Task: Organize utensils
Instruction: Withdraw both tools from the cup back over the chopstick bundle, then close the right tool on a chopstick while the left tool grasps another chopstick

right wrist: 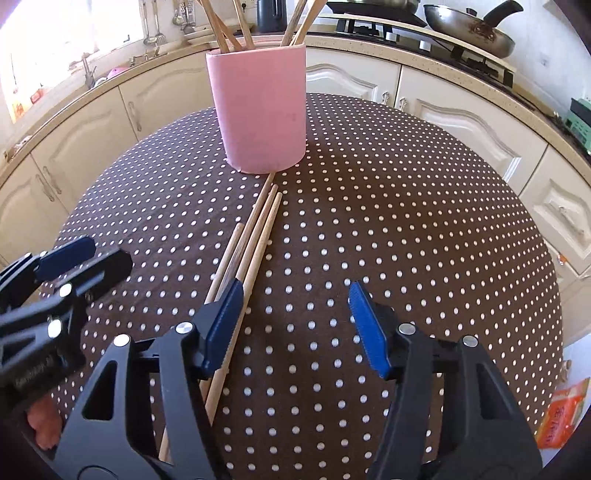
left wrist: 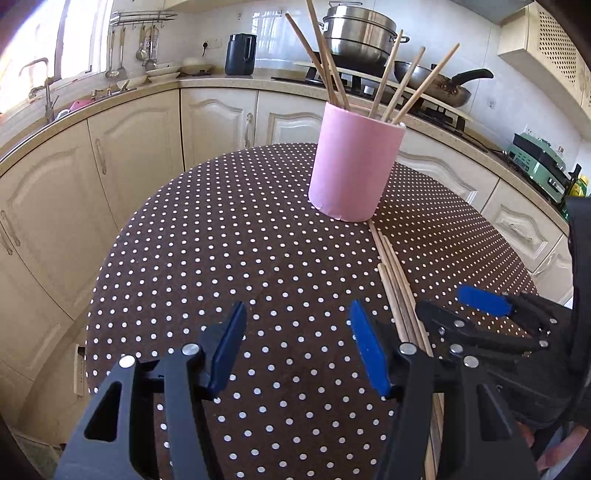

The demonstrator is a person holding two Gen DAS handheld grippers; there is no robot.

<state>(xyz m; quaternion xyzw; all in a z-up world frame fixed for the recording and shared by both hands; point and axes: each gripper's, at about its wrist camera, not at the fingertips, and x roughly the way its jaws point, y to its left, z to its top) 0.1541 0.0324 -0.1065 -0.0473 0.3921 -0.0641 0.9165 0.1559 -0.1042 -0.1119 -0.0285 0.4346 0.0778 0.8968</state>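
Observation:
A pink cylindrical holder (left wrist: 355, 166) stands upright on the round polka-dot table (left wrist: 221, 240) with several wooden chopsticks (left wrist: 400, 86) leaning in it. Several more chopsticks (left wrist: 395, 280) lie side by side on the cloth, running from the holder's base toward me. My left gripper (left wrist: 297, 343) is open and empty, just left of the lying chopsticks. In the right wrist view the holder (right wrist: 260, 110) is straight ahead and the lying chopsticks (right wrist: 255, 236) pass under the left finger. My right gripper (right wrist: 295, 325) is open and empty.
The right gripper also shows at the right of the left wrist view (left wrist: 469, 310), the left one at the left of the right wrist view (right wrist: 66, 266). Cream cabinets (left wrist: 129, 155), a sink, a stove with a steel pot (left wrist: 356, 35) and frying pan (right wrist: 469, 27) ring the table.

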